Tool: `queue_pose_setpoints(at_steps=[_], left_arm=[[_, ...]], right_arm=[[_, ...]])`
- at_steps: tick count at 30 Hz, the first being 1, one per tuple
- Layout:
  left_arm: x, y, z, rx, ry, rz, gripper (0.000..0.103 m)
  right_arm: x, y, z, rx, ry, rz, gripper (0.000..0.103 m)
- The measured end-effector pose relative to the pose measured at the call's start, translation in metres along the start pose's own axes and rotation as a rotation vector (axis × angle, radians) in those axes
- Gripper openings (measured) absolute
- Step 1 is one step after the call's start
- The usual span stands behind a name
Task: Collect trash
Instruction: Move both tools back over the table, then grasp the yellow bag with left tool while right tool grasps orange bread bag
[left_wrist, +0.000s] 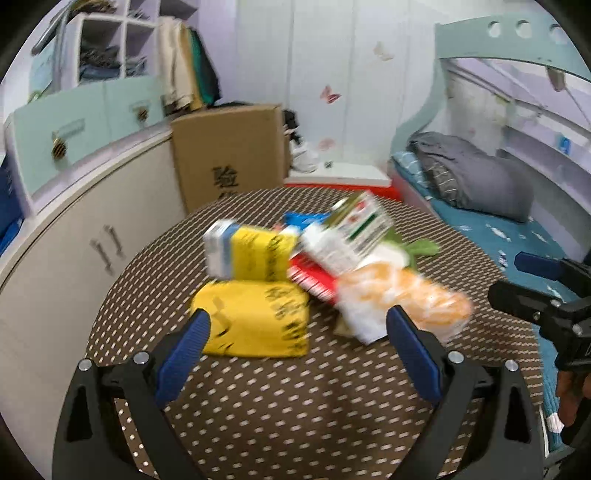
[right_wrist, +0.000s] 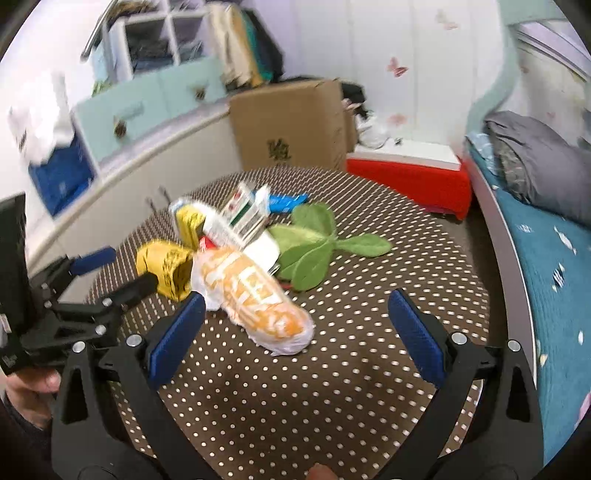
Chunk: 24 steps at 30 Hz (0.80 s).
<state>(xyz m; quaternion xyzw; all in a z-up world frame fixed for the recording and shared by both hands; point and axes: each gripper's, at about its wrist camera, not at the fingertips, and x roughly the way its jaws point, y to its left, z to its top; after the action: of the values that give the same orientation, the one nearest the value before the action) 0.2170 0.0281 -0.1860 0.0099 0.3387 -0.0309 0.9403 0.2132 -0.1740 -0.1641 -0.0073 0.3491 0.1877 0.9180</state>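
A pile of trash lies on a round brown dotted table (left_wrist: 295, 406). It holds a yellow packet (left_wrist: 255, 321), a second yellow packet (left_wrist: 258, 254) behind it, an orange-and-white plastic bag (left_wrist: 402, 295), a white-green carton (left_wrist: 354, 229), a red pack (left_wrist: 310, 277) and a blue wrapper (left_wrist: 299, 218). My left gripper (left_wrist: 297, 321) is open, just short of the front yellow packet. My right gripper (right_wrist: 295, 306) is open, close to the orange bag (right_wrist: 255, 295). A green leaf-shaped cloth (right_wrist: 314, 247) lies behind the bag. The yellow packet (right_wrist: 166, 266) shows left of it.
A cardboard box (left_wrist: 229, 158) stands behind the table beside a white cabinet (left_wrist: 74, 236). A red-and-white box (right_wrist: 410, 173) sits on the floor. A bed with blue sheet (right_wrist: 546, 266) and a grey blanket (left_wrist: 472, 173) runs along the right.
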Motion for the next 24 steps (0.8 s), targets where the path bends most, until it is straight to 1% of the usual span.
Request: queue_pose_setpoints(at_steps=[2, 5, 8, 9, 10, 11, 12, 13, 14, 15, 16, 17, 19, 20, 21, 23, 24], left_arm=[[0.008, 0.011, -0.005, -0.018, 0.021, 0.026, 0.094], [0.018, 0.016, -0.007, -0.023, 0.034, 0.050, 0.094], [0.031, 0.012, -0.005, 0.022, 0.043, 0.102, 0.094], [0.035, 0.009, -0.004, 0.040, 0.045, 0.130, 0.094], [0.042, 0.008, -0.002, 0.053, 0.052, 0.162, 0.094], [0.047, 0.007, -0.001, 0.058, 0.058, 0.177, 0.094], [0.052, 0.007, 0.001, 0.062, 0.066, 0.193, 0.094], [0.056, 0.008, 0.002, 0.067, 0.073, 0.215, 0.094], [0.061, 0.010, 0.003, 0.067, 0.097, 0.230, 0.094], [0.062, 0.012, 0.004, 0.056, 0.102, 0.215, 0.090], [0.060, 0.015, 0.004, 0.045, 0.097, 0.194, 0.084], [0.058, 0.018, 0.003, 0.042, 0.099, 0.187, 0.084], [0.053, 0.023, -0.002, 0.043, 0.102, 0.165, 0.084], [0.050, 0.026, -0.005, 0.040, 0.105, 0.153, 0.078], [0.049, 0.029, -0.007, 0.037, 0.112, 0.151, 0.067], [0.045, 0.038, -0.011, 0.024, 0.110, 0.159, 0.067], [0.045, 0.040, -0.011, 0.018, 0.107, 0.163, 0.069]], right_arm=[[0.012, 0.007, 0.001, -0.035, 0.017, 0.014, 0.097], [0.031, 0.014, 0.004, -0.076, 0.038, 0.019, 0.097], [0.048, 0.020, 0.005, -0.104, 0.065, 0.029, 0.096], [0.050, 0.021, 0.005, -0.108, 0.068, 0.031, 0.095], [0.053, 0.023, 0.005, -0.111, 0.074, 0.032, 0.091], [0.056, 0.023, 0.005, -0.111, 0.081, 0.035, 0.086], [0.058, 0.023, 0.005, -0.109, 0.085, 0.038, 0.084], [0.060, 0.024, 0.005, -0.107, 0.092, 0.045, 0.079], [0.061, 0.025, 0.004, -0.105, 0.097, 0.052, 0.073], [0.063, 0.026, 0.003, -0.104, 0.103, 0.056, 0.070], [0.064, 0.028, 0.002, -0.104, 0.111, 0.061, 0.063], [0.065, 0.028, 0.001, -0.103, 0.118, 0.064, 0.057], [0.063, 0.031, -0.003, -0.105, 0.122, 0.071, 0.054], [0.062, 0.032, -0.005, -0.106, 0.122, 0.076, 0.054], [0.060, 0.033, -0.007, -0.105, 0.122, 0.080, 0.054], [0.058, 0.033, -0.009, -0.097, 0.122, 0.082, 0.053], [0.058, 0.034, -0.010, -0.093, 0.122, 0.084, 0.053]])
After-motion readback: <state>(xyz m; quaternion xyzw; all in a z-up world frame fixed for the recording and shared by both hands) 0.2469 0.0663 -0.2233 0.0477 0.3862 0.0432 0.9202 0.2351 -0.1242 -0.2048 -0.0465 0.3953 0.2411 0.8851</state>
